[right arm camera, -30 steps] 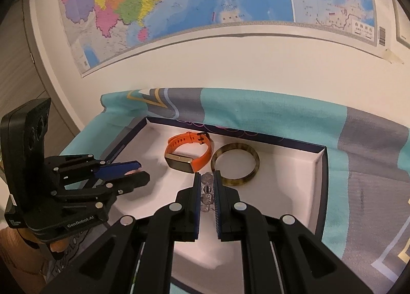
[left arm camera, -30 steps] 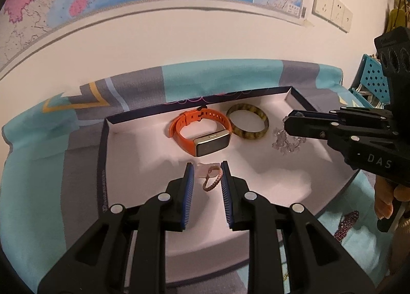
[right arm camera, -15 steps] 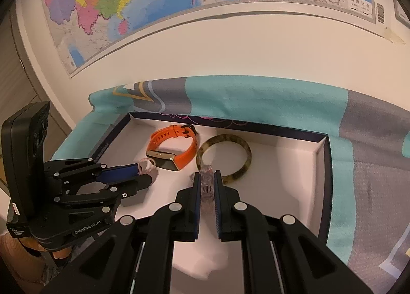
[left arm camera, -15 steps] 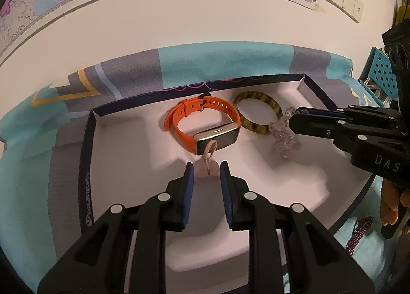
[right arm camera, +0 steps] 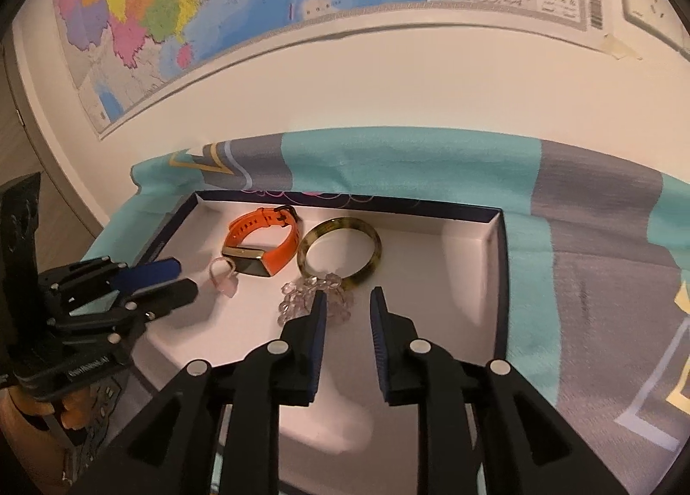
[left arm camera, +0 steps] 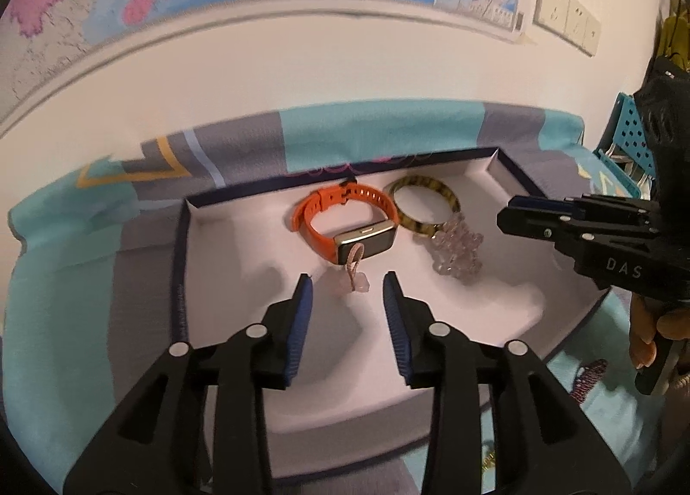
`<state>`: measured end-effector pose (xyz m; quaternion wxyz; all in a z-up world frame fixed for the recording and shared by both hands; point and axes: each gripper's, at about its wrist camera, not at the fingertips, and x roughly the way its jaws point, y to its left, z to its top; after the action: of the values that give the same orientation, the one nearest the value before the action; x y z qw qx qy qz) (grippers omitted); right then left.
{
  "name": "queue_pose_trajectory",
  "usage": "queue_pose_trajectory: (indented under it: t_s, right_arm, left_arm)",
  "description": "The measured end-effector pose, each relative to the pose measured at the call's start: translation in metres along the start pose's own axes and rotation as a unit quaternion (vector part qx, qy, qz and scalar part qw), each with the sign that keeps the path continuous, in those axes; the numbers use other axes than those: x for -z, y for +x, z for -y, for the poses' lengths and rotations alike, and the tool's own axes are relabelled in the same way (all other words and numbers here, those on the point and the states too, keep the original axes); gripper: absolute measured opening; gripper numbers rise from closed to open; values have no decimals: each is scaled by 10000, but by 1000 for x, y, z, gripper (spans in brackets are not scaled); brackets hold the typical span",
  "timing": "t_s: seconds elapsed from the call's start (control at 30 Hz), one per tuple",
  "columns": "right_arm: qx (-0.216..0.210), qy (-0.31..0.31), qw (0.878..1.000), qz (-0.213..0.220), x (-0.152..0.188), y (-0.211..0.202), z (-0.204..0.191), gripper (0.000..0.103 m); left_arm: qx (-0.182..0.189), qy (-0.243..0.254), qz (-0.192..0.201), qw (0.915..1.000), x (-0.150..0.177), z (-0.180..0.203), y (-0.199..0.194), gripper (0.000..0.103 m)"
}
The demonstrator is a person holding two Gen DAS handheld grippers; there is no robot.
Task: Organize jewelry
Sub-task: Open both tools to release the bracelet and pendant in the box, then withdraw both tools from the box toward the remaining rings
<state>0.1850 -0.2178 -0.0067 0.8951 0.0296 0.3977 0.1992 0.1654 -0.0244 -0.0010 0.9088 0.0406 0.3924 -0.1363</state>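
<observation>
A white-lined tray point(left arm camera: 241, 262) with dark rim holds an orange smartwatch point(left arm camera: 345, 221), a tortoiseshell bangle point(left arm camera: 424, 204), a clear crystal bead bracelet point(left arm camera: 455, 247) and a small pink ring point(left arm camera: 355, 268) leaning on the watch. My left gripper point(left arm camera: 348, 286) is open and empty, just behind the pink ring. My right gripper point(right arm camera: 348, 301) is open and empty, just behind the crystal bracelet point(right arm camera: 315, 299). The right wrist view also shows the watch point(right arm camera: 263, 242), the bangle point(right arm camera: 340, 253), the ring point(right arm camera: 225, 275) and the left gripper point(right arm camera: 172, 279).
The tray point(right arm camera: 465, 275) lies on a teal and grey cloth point(right arm camera: 582, 236) against a white wall with a map. A dark beaded bracelet point(left arm camera: 588, 376) lies on the cloth right of the tray. A blue perforated rack point(left arm camera: 625, 137) stands at far right.
Both grippers opened and drew back. The pink ring now lies in the tray against the watch, and the crystal bracelet lies beside the bangle.
</observation>
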Motion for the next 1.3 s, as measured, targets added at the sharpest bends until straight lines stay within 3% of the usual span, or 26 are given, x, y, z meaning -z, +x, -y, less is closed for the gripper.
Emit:
queue_pose_trajectory:
  t_s: [0.17,0.43,0.9,1.07,1.3]
  right_arm:
    - [-72,-132,9997,170,9,-24,-6,33]
    - [-178,-264,9989,348,36,-65,-16,41]
    - [-139,-60,9998,-122,108,-77,-13,42]
    - [-78,10,9998,-170,120,-76,-13,48]
    - [-118,77,9997,-212,127,-76,-12,49]
  left_arm:
    - [27,131,299,9995,10,4,-33,44]
    - [119,101,437,9989,43,4,-69,50]
    - [164,44,130,9998,96,6,-82,53]
    - [301,78,6,9995,114,8,-86,55]
    - [481,99,-132,9987,132,14,-87,55]
